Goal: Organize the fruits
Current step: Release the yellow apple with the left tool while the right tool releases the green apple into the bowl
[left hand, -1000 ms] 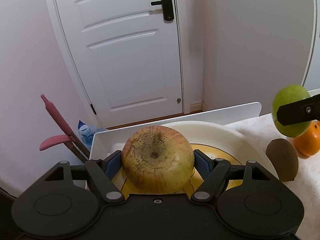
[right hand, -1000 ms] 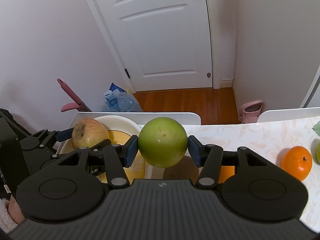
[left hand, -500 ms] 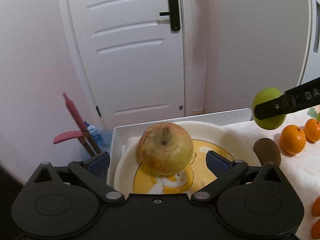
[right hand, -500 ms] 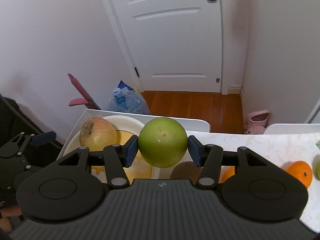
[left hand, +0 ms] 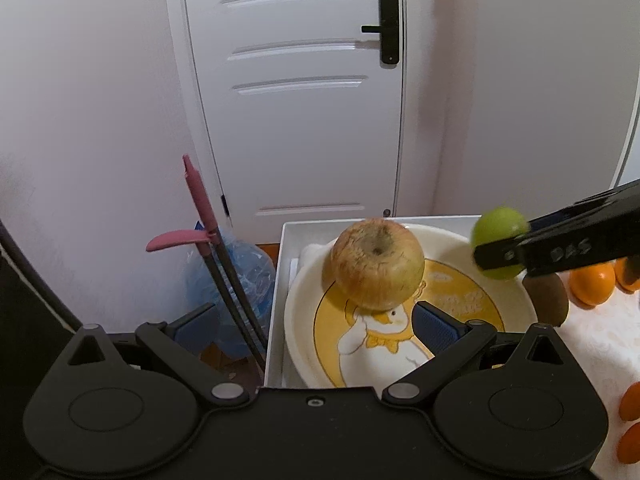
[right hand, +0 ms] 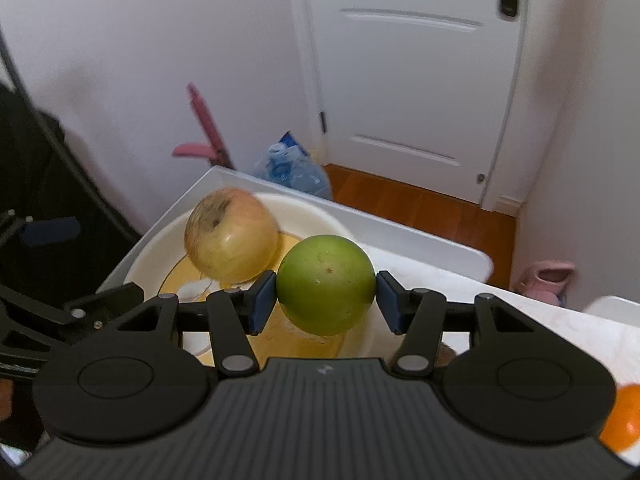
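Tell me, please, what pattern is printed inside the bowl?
A cartoon white duck on yellow, inside the cream bowl; clearest in the left wrist view.

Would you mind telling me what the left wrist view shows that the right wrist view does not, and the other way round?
Only the left wrist view shows the kiwi beside the bowl and the open left gripper. Only the right wrist view shows the pink shoe on the floor. Both show the yellowish apple resting in the duck-print bowl, the green apple clamped in the right gripper, oranges, and the white door.
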Available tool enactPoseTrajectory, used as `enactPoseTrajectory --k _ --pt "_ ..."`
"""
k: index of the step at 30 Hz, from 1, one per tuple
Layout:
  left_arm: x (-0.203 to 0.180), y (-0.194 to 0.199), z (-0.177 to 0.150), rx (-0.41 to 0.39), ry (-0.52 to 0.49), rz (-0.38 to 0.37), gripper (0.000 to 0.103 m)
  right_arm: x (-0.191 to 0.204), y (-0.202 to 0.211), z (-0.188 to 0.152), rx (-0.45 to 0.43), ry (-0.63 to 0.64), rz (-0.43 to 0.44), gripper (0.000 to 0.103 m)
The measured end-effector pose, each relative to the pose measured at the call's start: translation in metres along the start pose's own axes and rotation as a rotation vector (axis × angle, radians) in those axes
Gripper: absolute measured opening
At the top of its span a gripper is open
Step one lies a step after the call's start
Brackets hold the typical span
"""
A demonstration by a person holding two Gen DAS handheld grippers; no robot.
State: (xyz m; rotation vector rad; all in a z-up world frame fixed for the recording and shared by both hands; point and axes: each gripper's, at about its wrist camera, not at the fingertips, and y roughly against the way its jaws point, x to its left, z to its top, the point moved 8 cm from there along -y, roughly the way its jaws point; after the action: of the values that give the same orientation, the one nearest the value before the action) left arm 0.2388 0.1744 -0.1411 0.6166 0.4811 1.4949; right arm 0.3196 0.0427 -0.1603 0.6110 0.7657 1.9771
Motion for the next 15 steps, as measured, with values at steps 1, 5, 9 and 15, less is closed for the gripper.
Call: enactPoseTrajectory --k 1,5,9,15 --pt "0.0 0.0 -0.002 0.001 0.002 0.0 0.103 0.003 -0.005 -0.001 0.004 0.012 0.002 0.069" --pt "0.001 0.002 -0.008 0.004 0.0 -0.001 0.103 0.011 -0.02 -0.005 0.008 0.055 0.007 0.069" --pt "0.001 0.004 -0.01 0.007 0.004 -0.004 0.103 0.016 -0.018 -0.004 -0.022 0.072 -0.001 0.08" --pt "-0.002 0.007 -0.013 0.009 -0.001 -0.011 0.103 0.012 0.0 0.003 -0.082 0.047 -0.021 0.103"
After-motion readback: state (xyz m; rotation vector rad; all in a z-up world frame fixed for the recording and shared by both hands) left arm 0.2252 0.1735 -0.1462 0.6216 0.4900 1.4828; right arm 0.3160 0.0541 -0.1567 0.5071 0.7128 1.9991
